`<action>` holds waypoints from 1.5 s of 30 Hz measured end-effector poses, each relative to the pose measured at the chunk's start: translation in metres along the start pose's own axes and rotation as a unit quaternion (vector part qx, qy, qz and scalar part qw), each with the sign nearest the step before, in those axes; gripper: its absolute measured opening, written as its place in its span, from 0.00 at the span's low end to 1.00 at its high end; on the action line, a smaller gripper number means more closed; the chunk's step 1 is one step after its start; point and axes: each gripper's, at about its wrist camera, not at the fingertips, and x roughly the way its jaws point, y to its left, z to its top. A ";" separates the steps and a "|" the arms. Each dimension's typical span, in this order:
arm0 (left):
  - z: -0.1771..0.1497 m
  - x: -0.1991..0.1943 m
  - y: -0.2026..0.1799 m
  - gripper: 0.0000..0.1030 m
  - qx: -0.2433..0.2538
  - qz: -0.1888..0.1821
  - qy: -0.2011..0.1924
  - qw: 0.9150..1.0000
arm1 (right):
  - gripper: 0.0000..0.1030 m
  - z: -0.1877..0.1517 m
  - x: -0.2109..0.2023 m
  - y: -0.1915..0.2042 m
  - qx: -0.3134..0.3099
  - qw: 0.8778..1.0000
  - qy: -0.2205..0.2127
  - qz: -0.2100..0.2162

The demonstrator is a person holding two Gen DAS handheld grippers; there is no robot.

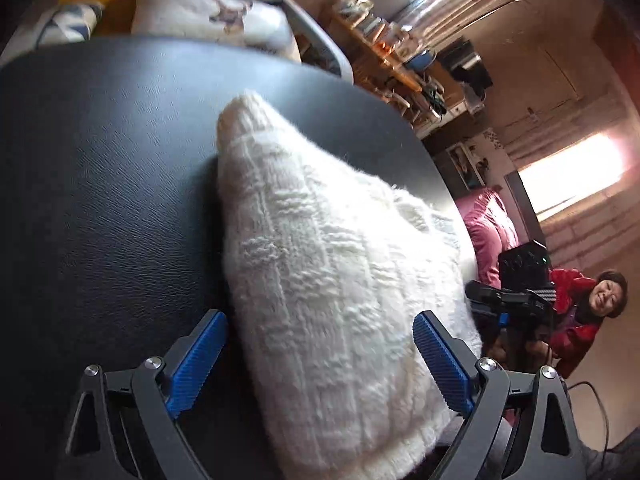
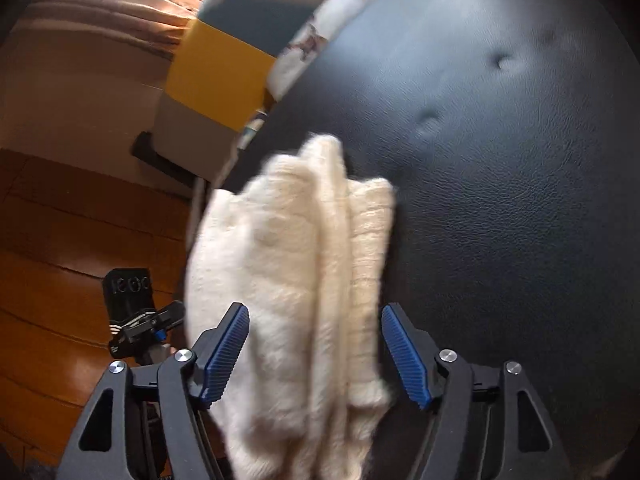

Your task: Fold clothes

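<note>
the white knit sweater (image 1: 332, 280) is bunched on the black leather surface (image 1: 100, 160). the left gripper (image 1: 320, 360) is spread wide astride it, ungripped. only the right wrist view shows the right gripper (image 2: 316, 356), likewise released around blurred folds, and wooden flooring (image 2: 60, 260).

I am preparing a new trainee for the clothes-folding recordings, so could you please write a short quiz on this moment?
1. True or false: the left claw is shut tight.
2. What colour is the knitted garment lying between the fingers of both claws?
3. The garment rests on: A) a wooden floor, B) a black leather-like surface, C) a pink cushion.

Key:
1. False; its blue pads stand wide apart, as do those of the right claw.
2. White, or cream.
3. B.
</note>
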 end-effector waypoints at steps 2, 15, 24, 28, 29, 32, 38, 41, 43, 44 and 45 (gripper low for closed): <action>0.002 0.007 0.002 0.92 -0.005 -0.003 0.012 1.000 | 0.75 0.005 0.008 0.003 -0.005 1.000 0.014 -0.002; -0.010 0.009 -0.032 0.49 0.077 0.047 -0.038 0.995 | 0.52 -0.029 0.028 0.014 -0.008 0.999 -0.005 0.049; -0.014 0.010 -0.042 0.47 0.089 0.062 -0.050 0.993 | 0.40 -0.036 0.016 0.035 -0.017 0.999 -0.011 -0.039; -0.013 0.007 -0.064 0.45 0.115 0.056 -0.062 0.990 | 0.33 -0.049 -0.005 0.039 -0.039 0.997 -0.041 -0.056; -0.010 0.008 -0.071 0.45 0.121 0.050 -0.062 0.989 | 0.33 -0.051 -0.013 0.035 -0.038 0.997 -0.051 -0.052; 0.002 0.019 -0.099 0.45 0.148 0.034 -0.057 0.987 | 0.32 -0.055 -0.044 0.022 -0.026 0.995 -0.083 -0.046; 0.040 0.061 -0.173 0.45 0.218 0.001 -0.036 0.975 | 0.32 -0.052 -0.128 -0.008 -0.001 0.985 -0.156 -0.069; 0.061 0.092 -0.215 0.45 0.252 -0.001 -0.022 0.967 | 0.32 -0.045 -0.168 -0.031 0.027 0.976 -0.198 -0.082; 0.075 0.112 -0.242 0.45 0.275 -0.002 -0.013 0.961 | 0.32 -0.040 -0.187 -0.050 0.052 0.970 -0.220 -0.086; 0.082 0.123 -0.254 0.45 0.284 -0.001 -0.006 0.959 | 0.32 -0.037 -0.193 -0.060 0.068 0.967 -0.230 -0.088; 0.088 0.135 -0.262 0.45 0.289 0.003 0.003 0.957 | 0.32 -0.035 -0.196 -0.071 0.081 0.964 -0.236 -0.091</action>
